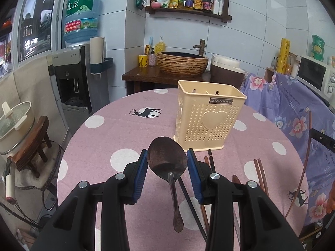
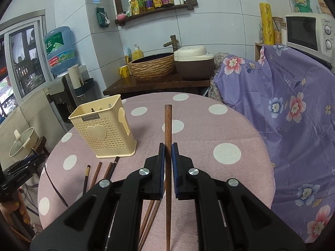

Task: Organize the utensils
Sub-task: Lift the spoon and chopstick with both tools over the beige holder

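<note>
Your left claw [image 1: 166,163] is spread wide around the bowl of a dark metal spoon [image 1: 167,163], which lies on the pink dotted tabletop [image 1: 117,129] just near of the cream utensil holder [image 1: 209,119]. Your right claw [image 2: 168,156] pinches one wooden chopstick [image 2: 168,125], pointing far across the tabletop. More chopsticks [image 2: 98,173] lie loose near the holder.

Behind the polka-dot worktop [image 1: 108,138] stands a woven basin [image 1: 182,62]; left of it a yellow mug [image 1: 143,60] and water dispenser [image 1: 72,77] (blue bottle on top), right of it a rice cooker [image 1: 227,71] and microwave [image 1: 316,77].
</note>
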`<state>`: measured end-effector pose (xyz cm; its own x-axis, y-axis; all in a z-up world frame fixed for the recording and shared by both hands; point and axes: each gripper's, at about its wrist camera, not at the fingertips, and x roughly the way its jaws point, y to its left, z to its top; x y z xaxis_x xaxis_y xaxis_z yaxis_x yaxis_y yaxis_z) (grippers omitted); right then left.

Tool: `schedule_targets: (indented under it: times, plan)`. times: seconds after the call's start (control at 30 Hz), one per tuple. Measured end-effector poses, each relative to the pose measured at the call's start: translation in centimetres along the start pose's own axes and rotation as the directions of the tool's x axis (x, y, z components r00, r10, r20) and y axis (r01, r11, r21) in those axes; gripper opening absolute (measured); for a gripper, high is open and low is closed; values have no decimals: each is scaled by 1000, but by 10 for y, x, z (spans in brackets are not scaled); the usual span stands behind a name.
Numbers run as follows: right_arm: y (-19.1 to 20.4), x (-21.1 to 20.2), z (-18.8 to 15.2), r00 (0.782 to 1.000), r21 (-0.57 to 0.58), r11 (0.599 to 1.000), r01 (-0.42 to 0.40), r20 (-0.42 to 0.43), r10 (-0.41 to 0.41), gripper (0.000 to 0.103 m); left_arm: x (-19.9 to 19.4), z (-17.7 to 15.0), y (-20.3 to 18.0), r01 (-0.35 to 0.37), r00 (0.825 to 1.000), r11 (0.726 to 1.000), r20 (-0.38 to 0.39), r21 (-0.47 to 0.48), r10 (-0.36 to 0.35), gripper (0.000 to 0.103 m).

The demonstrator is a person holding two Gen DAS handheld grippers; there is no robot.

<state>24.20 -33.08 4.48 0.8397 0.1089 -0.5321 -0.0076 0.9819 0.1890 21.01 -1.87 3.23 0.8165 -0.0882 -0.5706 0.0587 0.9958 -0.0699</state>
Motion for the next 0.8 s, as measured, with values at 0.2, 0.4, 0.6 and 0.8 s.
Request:
schedule_targets:
  times: [0.2,0.4,0.6,0.8]
  plan:
    - [-2,-8,10,1000,-1,1000,-10,16,10,8,0,10,6,42,999,999,-11,-23,-42,38]
    - [8,-16,31,999,-32,999,-11,51,13,8,-4,35,6,52,998,999,26,-11,-51,38]
    - [36,-26,79,990,-53,997,-62,122,69,8,-17,90,5,83,988,996,130,-18,-80,38]
    - [76,-34,153,960,-19,987,-158,230,158,8,-19,160,-15,111,965,994,241,-2,-108,38]
